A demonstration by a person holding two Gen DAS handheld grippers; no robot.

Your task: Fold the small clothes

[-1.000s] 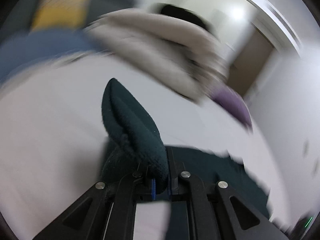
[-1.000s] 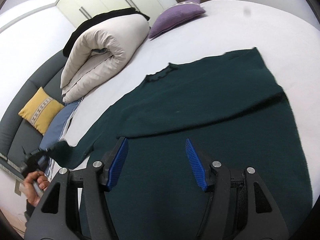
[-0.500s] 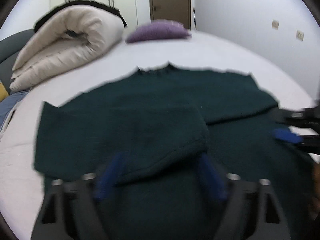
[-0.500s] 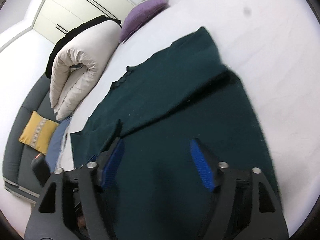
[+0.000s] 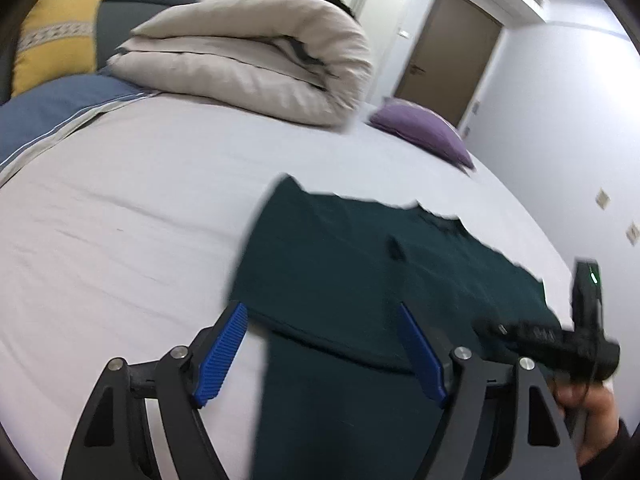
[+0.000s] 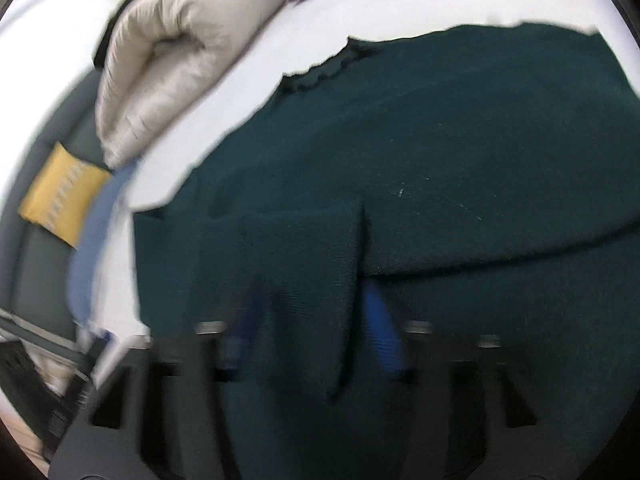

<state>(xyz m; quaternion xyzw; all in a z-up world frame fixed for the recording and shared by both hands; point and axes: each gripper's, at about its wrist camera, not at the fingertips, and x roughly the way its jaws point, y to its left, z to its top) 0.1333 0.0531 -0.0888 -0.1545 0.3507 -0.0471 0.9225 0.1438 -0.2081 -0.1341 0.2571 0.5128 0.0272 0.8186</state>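
a: left gripper (image 5: pixel 320 356) first: spread wide, nothing between the blue pads (image 5: pixel 221 354), hovering low over the near left edge of the sweater (image 5: pixel 360 280).

b: right gripper (image 6: pixel 312 328) now: blurred, but parted too, blue pads either side of a folded-in sleeve (image 6: pixel 304 280), not pinching it. visible from the left wrist as well, black body off to the right with a hand (image 5: pixel 588 408) on the grip.

a: sweater location: flat on the white bed sheet (image 5: pixel 120 220), dark green, both sleeves folded across the chest, collar (image 6: pixel 320 72) pointing away toward the rolled duvet (image 5: pixel 248 56) and purple pillow (image 5: pixel 420 132).

b: further out: yellow cushion (image 5: pixel 56 40) against a grey sofa (image 5: pixel 132 8), blue cloth (image 5: pixel 48 112) at the bed's edge, brown door (image 5: pixel 448 56) behind.

a: stage, at a guess: sleeves done, body fold next, probably hem up toward collar.

b: risks, then. grabbing only the top layer, since the sleeves lie loose on the body. lifting that way would drag a sleeve out and undo the fold.

a: also uneven grips. left side at the edge, right side nearer the middle. lifting from mismatched points could skew the fold line.

b: and thick knit, likely to bunch or slip from the pads if pinched shallow. heavy blur on the right view too, so exact pad placement hard to call.
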